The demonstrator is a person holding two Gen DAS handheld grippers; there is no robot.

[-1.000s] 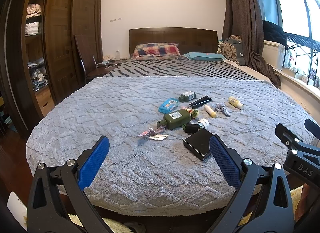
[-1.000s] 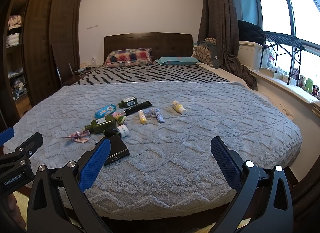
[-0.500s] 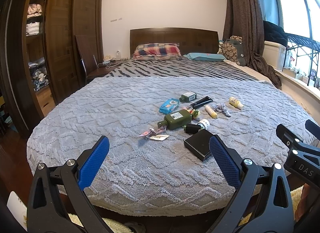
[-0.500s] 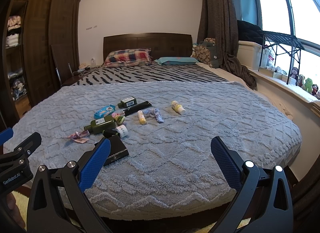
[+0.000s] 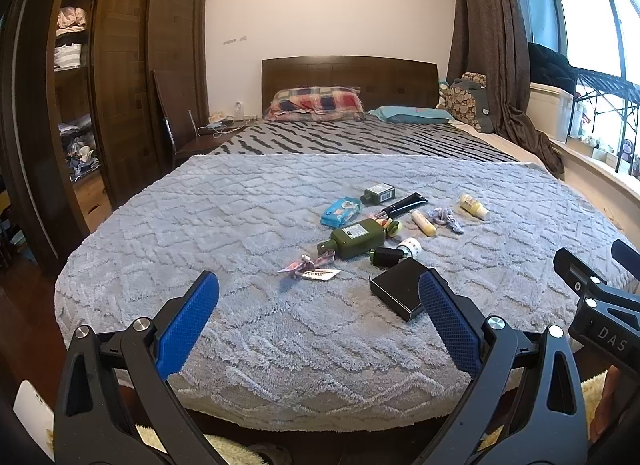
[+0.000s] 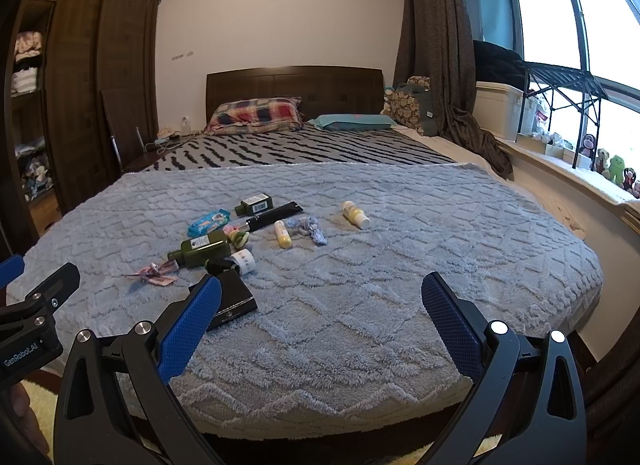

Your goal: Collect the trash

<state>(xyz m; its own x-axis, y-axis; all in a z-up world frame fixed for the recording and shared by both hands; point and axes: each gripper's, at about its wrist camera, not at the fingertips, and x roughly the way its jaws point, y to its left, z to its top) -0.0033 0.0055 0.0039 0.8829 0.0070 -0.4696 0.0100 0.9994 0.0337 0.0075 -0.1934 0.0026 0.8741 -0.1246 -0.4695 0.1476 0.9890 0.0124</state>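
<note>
Grey fleece blanket (image 5: 248, 225) covers the bed; the trash, a crumpled wrapper (image 5: 310, 267) among bottles, lies untouched mid-bed. Your left claw (image 5: 318, 321) and right claw (image 6: 320, 323) gape wide, empty. Nothing collected yet.

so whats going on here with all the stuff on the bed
A person holds a gripper in each hand at the foot of the bed. The left gripper and right gripper are both open and empty. On the grey blanket lie a green bottle, a black box, a blue packet and wrappers, all untouched.
</note>
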